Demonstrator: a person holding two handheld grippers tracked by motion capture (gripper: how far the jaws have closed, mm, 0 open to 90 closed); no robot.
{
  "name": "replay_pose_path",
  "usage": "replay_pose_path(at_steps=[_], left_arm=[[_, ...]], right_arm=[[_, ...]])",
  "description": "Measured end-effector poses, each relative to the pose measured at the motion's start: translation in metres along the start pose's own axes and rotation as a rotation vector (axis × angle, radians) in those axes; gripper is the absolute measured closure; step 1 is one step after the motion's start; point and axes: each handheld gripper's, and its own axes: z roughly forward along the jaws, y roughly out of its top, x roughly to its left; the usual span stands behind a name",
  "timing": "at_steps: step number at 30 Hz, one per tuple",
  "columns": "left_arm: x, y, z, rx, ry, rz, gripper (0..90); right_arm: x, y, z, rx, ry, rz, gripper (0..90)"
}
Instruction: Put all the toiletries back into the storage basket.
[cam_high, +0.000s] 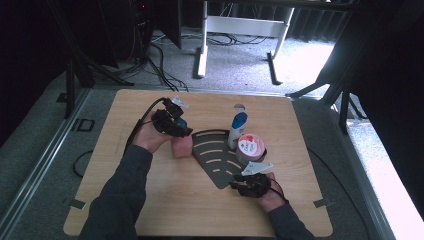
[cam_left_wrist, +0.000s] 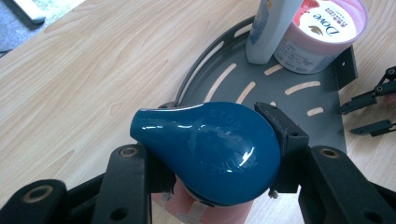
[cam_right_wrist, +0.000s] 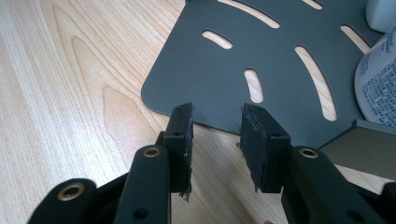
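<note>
Two risks stand out: the left hand-held gripper (cam_left_wrist: 212, 154) clamps the glossy blue cap (cam_left_wrist: 210, 149) of a pink bottle (cam_high: 182, 146) standing on the worktop (cam_high: 100, 150) just beside the grey slotted tray (cam_high: 215, 155). I judge the rounded cap could slip out. The right hand-held gripper (cam_right_wrist: 216, 135), jaws parted and empty at the tray's near corner, may nudge the tray and topple the white bottle (cam_high: 237, 127) beside the Dove tub (cam_high: 250, 148).

The near half of the worktop (cam_high: 165, 200) lies bare, so there is open room between the two forearms. On the grey slotted tray (cam_high: 215, 160), the front corner and left slots are free; its back right corner is blocked by a white bottle (cam_high: 237, 127) and a pink tub (cam_high: 250, 147) standing touching each other. The right hand-held gripper (cam_high: 252, 182) sits just in front of the tub, beside the tray's edge.
</note>
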Motion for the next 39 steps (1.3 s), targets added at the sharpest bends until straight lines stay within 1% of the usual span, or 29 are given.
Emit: replay_pose_path(at_steps=[15,20,23,26,30,36,39], left_arm=[[-0.009,0.015,0.006,-0.003,-0.029,0.023,53.0],[-0.012,0.019,0.01,-0.009,-0.024,0.02,53.0],[-0.013,0.022,0.012,-0.008,-0.028,0.018,53.0],[-0.014,0.024,0.015,-0.005,-0.029,0.025,53.0],[-0.017,0.027,0.018,-0.011,-0.032,0.02,53.0],[-0.02,0.031,0.022,-0.011,-0.039,0.026,53.0],[-0.021,0.032,0.025,-0.011,-0.035,0.027,53.0]], right_arm=[[0.0,0.0,0.0,0.001,0.0,0.001,64.2],[0.0,0.0,0.0,0.001,0.001,0.0,64.3],[0.0,0.0,0.0,0.0,0.001,0.0,64.2],[0.0,0.0,0.0,0.0,0.001,0.001,64.3],[0.0,0.0,0.0,0.0,0.001,0.0,64.2],[0.0,0.0,0.0,0.0,0.001,0.001,64.3],[0.0,0.0,0.0,0.0,0.001,0.0,64.2]])
